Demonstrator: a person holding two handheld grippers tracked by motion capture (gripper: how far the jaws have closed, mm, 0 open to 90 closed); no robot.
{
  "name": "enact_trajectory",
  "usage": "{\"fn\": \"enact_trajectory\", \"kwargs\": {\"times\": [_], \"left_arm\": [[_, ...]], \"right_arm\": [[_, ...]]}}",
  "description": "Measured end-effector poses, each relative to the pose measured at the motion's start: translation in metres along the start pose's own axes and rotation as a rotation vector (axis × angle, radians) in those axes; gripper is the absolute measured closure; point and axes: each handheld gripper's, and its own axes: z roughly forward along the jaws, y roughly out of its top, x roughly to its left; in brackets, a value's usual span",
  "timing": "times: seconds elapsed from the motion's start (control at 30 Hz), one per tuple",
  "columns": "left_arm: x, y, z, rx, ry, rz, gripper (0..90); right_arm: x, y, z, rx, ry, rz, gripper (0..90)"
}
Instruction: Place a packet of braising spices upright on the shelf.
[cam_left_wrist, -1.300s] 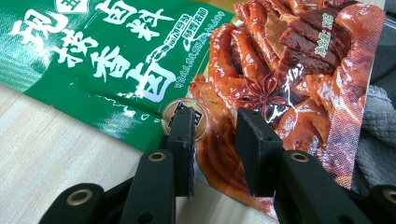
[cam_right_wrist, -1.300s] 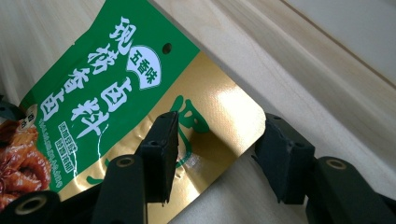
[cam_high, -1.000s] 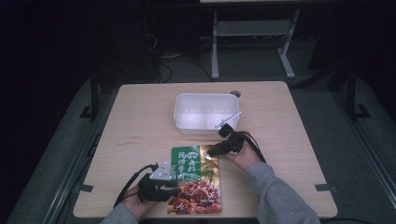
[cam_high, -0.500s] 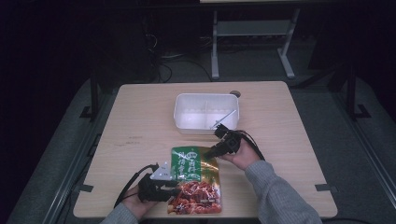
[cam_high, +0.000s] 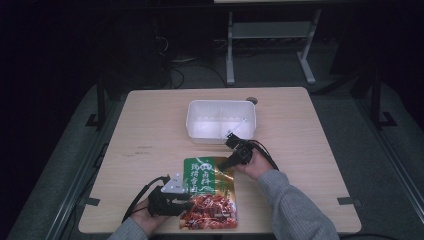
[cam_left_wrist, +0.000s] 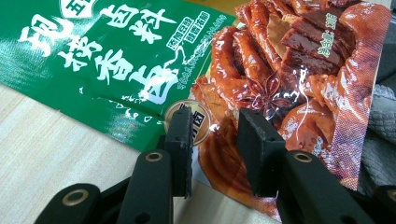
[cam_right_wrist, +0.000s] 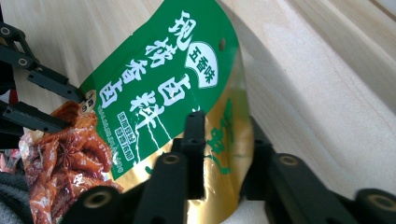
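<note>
Pouch (cam_high: 207, 192) flat at the table's (cam_high: 150, 130) near edge, left gripper (cam_high: 182, 196) clenched on its left side. White tray (cam_high: 220, 120) behind holds a white utensil. Right gripper (cam_high: 223, 164), jaws just closing, grasps the pouch's gold right edge, now bowed upward.

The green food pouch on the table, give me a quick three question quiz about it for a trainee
1. True or false: the pouch lies inside the white tray.
2. Which gripper holds the pouch's gold edge: A left, B right?
3. What does the pouch rest on?

Key
1. False; it lies on the table, nearer the person than the tray.
2. B; the right gripper has been closing its jaws over that edge, while the left gripper clamps the red printed end.
3. The wooden table.
</note>
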Motion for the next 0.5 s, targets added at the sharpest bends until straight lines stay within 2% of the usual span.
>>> {"fn": "enact_trajectory", "kwargs": {"times": [0.03,0.07,0.1,0.13,0.23,0.37,0.43,0.5], "left_arm": [[0.0,0.0,0.0,0.001,0.002,0.003,65.8],[0.0,0.0,0.0,0.002,0.006,0.004,65.1],[0.0,0.0,0.0,0.002,0.006,0.004,64.9],[-0.001,0.0,0.0,0.001,0.009,0.006,64.3],[-0.001,0.001,-0.001,0.006,0.017,0.01,61.7],[0.0,0.0,-0.005,0.0,0.037,-0.005,55.0],[0.003,-0.001,-0.01,-0.019,0.054,-0.019,53.7],[0.007,-0.003,-0.017,-0.058,0.082,-0.045,51.8]], "right_arm": [[0.0,0.0,0.0,0.0,0.0,0.0,79.7],[0.001,0.001,-0.001,0.007,-0.01,-0.006,84.8],[0.001,0.001,-0.001,0.007,-0.01,-0.006,84.8],[0.002,0.002,-0.003,0.008,-0.02,-0.011,88.8],[0.004,0.003,-0.005,0.013,-0.025,-0.016,89.1],[0.007,0.004,-0.008,0.018,-0.032,-0.024,89.2],[0.009,0.005,-0.012,0.014,-0.03,-0.025,89.3],[0.011,0.004,-0.017,0.005,-0.022,-0.026,89.3]]}}
